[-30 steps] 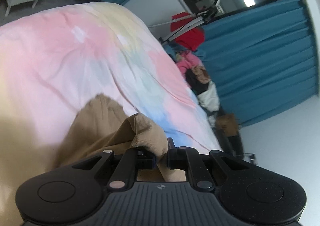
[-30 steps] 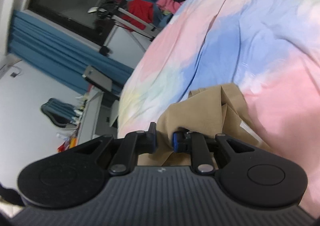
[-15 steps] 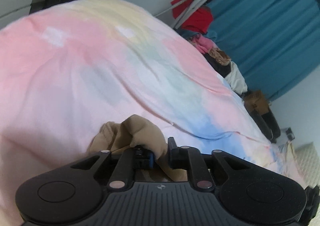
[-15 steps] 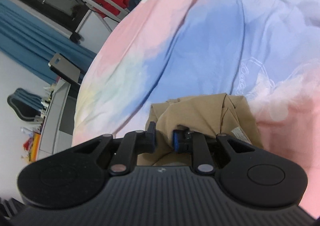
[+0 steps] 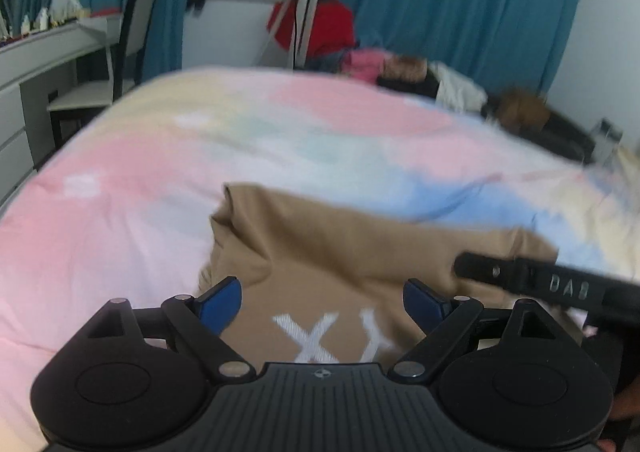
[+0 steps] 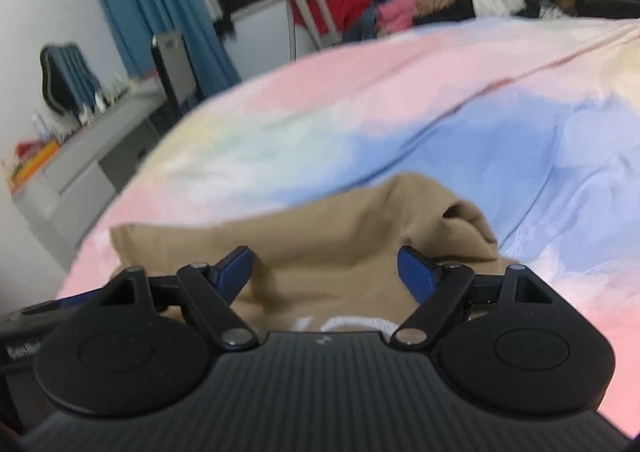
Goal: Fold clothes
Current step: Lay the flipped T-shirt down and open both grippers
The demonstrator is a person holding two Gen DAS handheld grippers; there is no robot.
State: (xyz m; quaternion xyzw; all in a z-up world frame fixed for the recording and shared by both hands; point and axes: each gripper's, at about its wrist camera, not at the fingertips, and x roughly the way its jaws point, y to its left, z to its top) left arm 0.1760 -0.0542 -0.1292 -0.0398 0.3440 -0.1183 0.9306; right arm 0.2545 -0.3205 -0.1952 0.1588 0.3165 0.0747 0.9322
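A: Where does the tan garment (image 5: 340,252) lie?

B: It lies spread on the bed (image 5: 120,212), on the pastel cover of pink, blue and yellow. White letters (image 5: 316,336) show on the cloth near the lower edge of the left wrist view. Its far edge is folded over into a thick roll, with a bunched corner (image 6: 464,220) at the right in the right wrist view.

A: And the left tongs (image 5: 320,302)?

B: Their jaws are opening and stand wide apart. The blue pads (image 5: 220,302) sit just over the cloth, and neither presses on it.

A: The right tongs (image 6: 326,272)?

B: The same: the jaws are opening, spread wide above the garment, with cloth showing between the pads (image 6: 236,268) but not pinched. Part of the right tool reaches in from the right edge of the left wrist view.

A: What stands beyond the bed?

B: Blue curtains (image 5: 460,0), a tripod (image 5: 302,4) with something red (image 5: 332,32) behind it, a heap of clothes (image 5: 420,76) at the far edge of the bed, and a desk (image 5: 48,48) at the left.
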